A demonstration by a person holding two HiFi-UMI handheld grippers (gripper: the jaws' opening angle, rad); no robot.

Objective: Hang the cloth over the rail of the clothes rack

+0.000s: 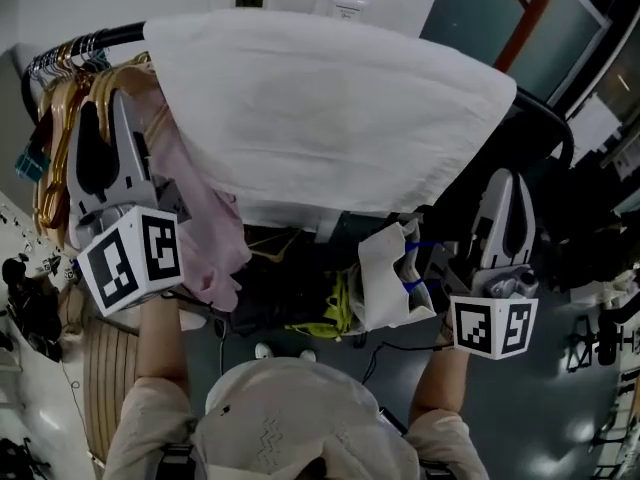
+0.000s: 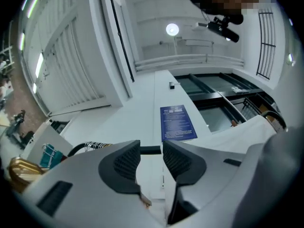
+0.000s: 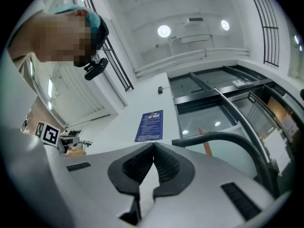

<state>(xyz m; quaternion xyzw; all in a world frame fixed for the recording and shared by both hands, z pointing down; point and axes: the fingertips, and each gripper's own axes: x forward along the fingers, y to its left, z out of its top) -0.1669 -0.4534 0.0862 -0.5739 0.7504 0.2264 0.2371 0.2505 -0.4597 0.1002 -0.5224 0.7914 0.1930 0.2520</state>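
A large white cloth (image 1: 330,108) lies draped over the black rail (image 1: 110,38) of the clothes rack and hangs down on my side. My left gripper (image 1: 105,103) points up at the cloth's left edge, beside the hangers. In the left gripper view it (image 2: 151,148) is open. Nothing sits between its pads; the rail (image 2: 76,149) shows beyond the gap and the cloth (image 2: 247,129) lies to the right. My right gripper (image 1: 505,178) stands just off the cloth's lower right edge. Its tips (image 3: 153,145) touch, so it is shut, and no cloth shows past them. The rail's bend (image 3: 228,137) is to its right.
Wooden hangers (image 1: 60,118) crowd the rail's left end, and a pink garment (image 1: 215,238) hangs below them. Under the rack lie a white bag (image 1: 385,278) and a yellow item (image 1: 335,313). A blue notice (image 2: 176,122) is on the wall behind.
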